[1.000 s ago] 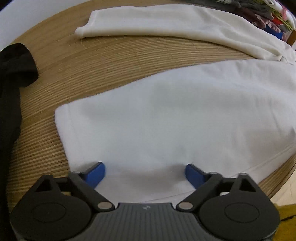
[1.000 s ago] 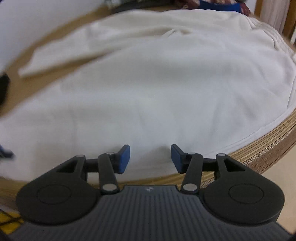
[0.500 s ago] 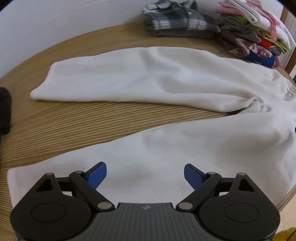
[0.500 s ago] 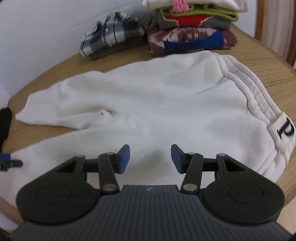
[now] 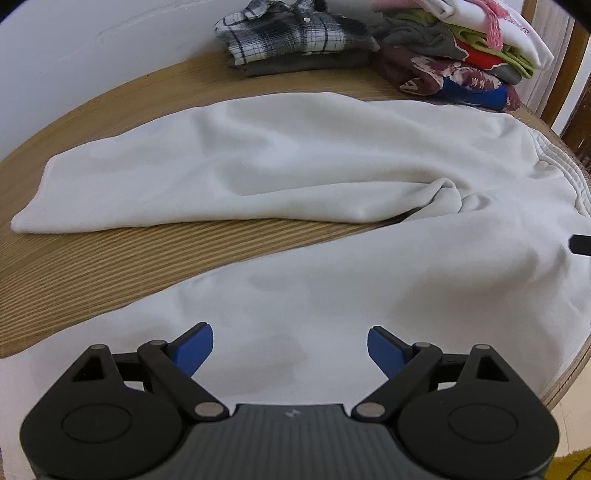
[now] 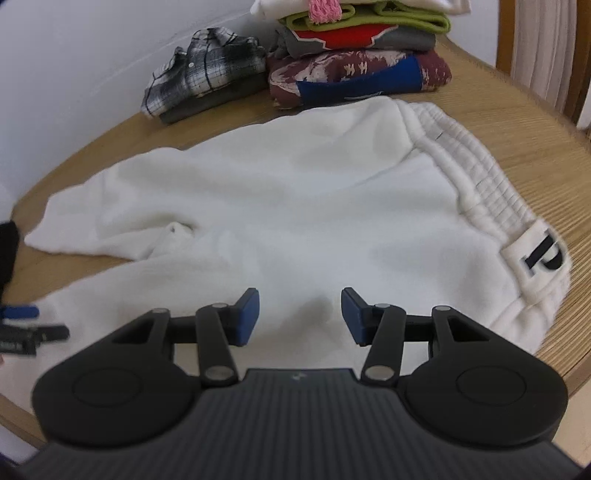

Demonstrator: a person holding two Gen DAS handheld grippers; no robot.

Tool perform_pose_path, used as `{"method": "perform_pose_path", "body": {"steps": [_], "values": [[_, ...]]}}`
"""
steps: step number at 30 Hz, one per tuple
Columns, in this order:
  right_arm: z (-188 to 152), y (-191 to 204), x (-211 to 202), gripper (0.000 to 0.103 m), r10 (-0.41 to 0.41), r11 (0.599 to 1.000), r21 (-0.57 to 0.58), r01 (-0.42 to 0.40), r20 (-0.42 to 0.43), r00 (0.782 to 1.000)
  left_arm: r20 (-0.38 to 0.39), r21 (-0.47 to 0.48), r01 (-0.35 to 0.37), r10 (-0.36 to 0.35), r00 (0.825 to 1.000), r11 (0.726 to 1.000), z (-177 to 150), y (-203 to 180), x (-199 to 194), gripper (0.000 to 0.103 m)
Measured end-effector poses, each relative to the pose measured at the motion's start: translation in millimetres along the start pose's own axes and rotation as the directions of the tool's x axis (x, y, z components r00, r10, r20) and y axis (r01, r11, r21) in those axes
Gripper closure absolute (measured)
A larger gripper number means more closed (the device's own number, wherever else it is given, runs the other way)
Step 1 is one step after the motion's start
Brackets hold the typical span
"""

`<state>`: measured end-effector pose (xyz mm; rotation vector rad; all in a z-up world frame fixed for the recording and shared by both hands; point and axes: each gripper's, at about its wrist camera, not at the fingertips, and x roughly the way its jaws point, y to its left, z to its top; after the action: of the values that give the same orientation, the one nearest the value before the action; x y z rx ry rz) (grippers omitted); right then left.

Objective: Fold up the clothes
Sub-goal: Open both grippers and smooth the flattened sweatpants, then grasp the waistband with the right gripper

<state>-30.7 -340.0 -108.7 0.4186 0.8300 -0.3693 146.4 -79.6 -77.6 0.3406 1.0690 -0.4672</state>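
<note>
A pair of white sweatpants (image 5: pixel 295 170) (image 6: pixel 295 206) lies spread flat on the round wooden table (image 5: pixel 92 258), legs running left, ribbed waistband (image 6: pixel 480 177) with a "P" tab (image 6: pixel 539 254) at the right. My left gripper (image 5: pixel 290 347) hovers wide open over the near leg, nothing between its blue pads. My right gripper (image 6: pixel 300 314) hangs over the seat area near the waistband, jaws partly apart and empty. The left gripper's blue tip (image 6: pixel 18 312) shows at the left edge of the right wrist view.
A folded plaid shirt (image 5: pixel 295 33) (image 6: pixel 207 74) and a stack of folded clothes (image 5: pixel 461 48) (image 6: pixel 362 48) sit at the table's far side against the white wall. A black garment (image 6: pixel 7 251) lies at the far left. The table edge (image 6: pixel 569 350) curves near right.
Both grippers have pulled back and risen away from the sweatpants, so the far leg, waistband and folded stacks have come into view. Neither gripper's jaws changed.
</note>
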Motion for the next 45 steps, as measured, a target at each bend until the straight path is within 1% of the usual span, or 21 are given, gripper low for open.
{"method": "perform_pose_path", "body": {"steps": [5,10,12,17,19,20,21,22,23,25,28,29,31,32,33,35,37,39,40,42,45], "values": [[28.7,-36.1,-6.5,0.051,-0.043,0.999,0.007,0.043,0.082,0.996,0.017,0.018,0.008,-0.009,1.0,1.0,7.8,-20.4,-3.7,0.01],[80.5,-104.7,19.5,0.051,-0.03,0.999,0.031,0.026,0.141,0.99,0.043,-0.003,0.003,-0.003,0.999,1.0,26.8,-49.5,2.9,0.01],[104.6,-127.7,42.4,0.051,-0.018,0.998,0.065,0.01,0.121,0.993,0.024,-0.044,-0.021,0.022,0.999,0.999,37.0,-63.8,6.5,0.011],[148.1,-166.2,114.0,0.051,0.017,0.998,0.056,-0.018,0.035,0.999,0.005,-0.084,-0.022,0.023,1.0,0.996,56.5,-104.8,15.9,0.011],[157.3,-177.7,140.7,0.049,0.087,0.992,0.088,-0.086,-0.011,0.996,-0.016,-0.106,-0.026,0.025,1.0,0.994,64.2,-119.9,21.9,0.011],[159.8,-182.0,150.1,0.053,0.146,0.984,0.111,-0.142,-0.027,0.989,-0.023,-0.115,-0.026,0.024,0.999,0.993,67.3,-126.6,23.7,0.011],[160.8,-182.7,153.7,0.071,0.201,0.974,0.116,-0.196,-0.029,0.979,-0.027,-0.121,-0.025,0.022,0.999,0.992,69.6,-132.9,25.0,0.011],[160.8,-178.9,149.4,0.081,0.235,0.969,0.086,-0.233,-0.014,0.972,-0.029,-0.124,-0.023,0.02,0.999,0.992,71.5,-139.6,25.7,0.011],[158.2,-170.3,135.8,0.084,0.266,0.964,0.015,-0.267,0.014,0.964,-0.028,-0.125,-0.02,0.017,0.999,0.992,73.3,-145.5,25.2,0.011],[145.2,-149.4,96.4,0.091,0.391,0.908,-0.185,-0.377,0.041,0.92,-0.016,-0.118,-0.002,0.0,1.0,0.993,75.6,-155.5,23.4,0.011],[105.1,-114.7,45.7,0.091,0.515,0.735,-0.463,-0.495,-0.094,0.852,-0.017,-0.101,0.015,-0.017,1.0,0.995,80.2,-168.1,27.5,0.011],[90.0,-104.8,37.6,0.09,0.513,0.683,-0.526,-0.507,-0.15,0.845,-0.023,-0.099,0.015,-0.018,1.0,0.995,82.5,-172.4,31.3,0.011],[60.4,-90.4,33.2,0.086,0.473,0.61,-0.614,-0.501,-0.226,0.852,-0.03,-0.09,0.026,-0.029,0.999,0.996,85.3,-180.7,39.0,0.011],[49.3,-87.0,35.6,0.075,0.44,0.601,-0.641,-0.477,-0.233,0.868,-0.033,-0.084,0.03,-0.033,0.999,0.996,85.3,-184.2,42.3,0.011],[42.2,-85.3,38.0,0.069,0.401,0.611,-0.657,-0.443,-0.226,0.888,-0.038,-0.077,0.027,-0.03,0.999,0.997,84.6,-187.6,46.2,0.011],[40.7,-87.1,35.7,0.067,0.353,0.66,-0.653,-0.37,-0.165,0.921,-0.048,-0.061,0.02,-0.023,0.999,0.998,83.1,-194.3,53.9,0.011],[50.8,-95.8,27.0,0.06,0.356,0.718,-0.61,-0.335,-0.091,0.93,-0.065,-0.056,0.009,-0.013,0.998,0.998,79.8,-198.7,62.2,0.011],[66.3,-108.0,21.6,0.029,0.379,0.77,-0.548,-0.326,-0.018,0.925,-0.086,-0.06,-0.003,-0.002,0.996,0.998,75.5,-201.1,70.5,0.011],[73.8,-113.8,22.6,0.025,0.389,0.786,-0.526,-0.326,0.011,0.921,-0.095,-0.069,-0.004,-0.003,0.995,0.998,73.5,-200.7,72.9,0.011],[92.9,-122.8,33.8,0.02,0.376,0.813,-0.499,-0.3,0.055,0.925,-0.104,-0.08,-0.003,-0.005,0.995,0.997,70.5,-200.1,75.3,0.011],[126.0,-137.4,72.7,0.021,0.287,0.878,-0.416,-0.238,0.059,0.956,-0.098,-0.084,0.002,-0.01,0.995,0.996,68.2,-198.1,71.1,0.011]]}}
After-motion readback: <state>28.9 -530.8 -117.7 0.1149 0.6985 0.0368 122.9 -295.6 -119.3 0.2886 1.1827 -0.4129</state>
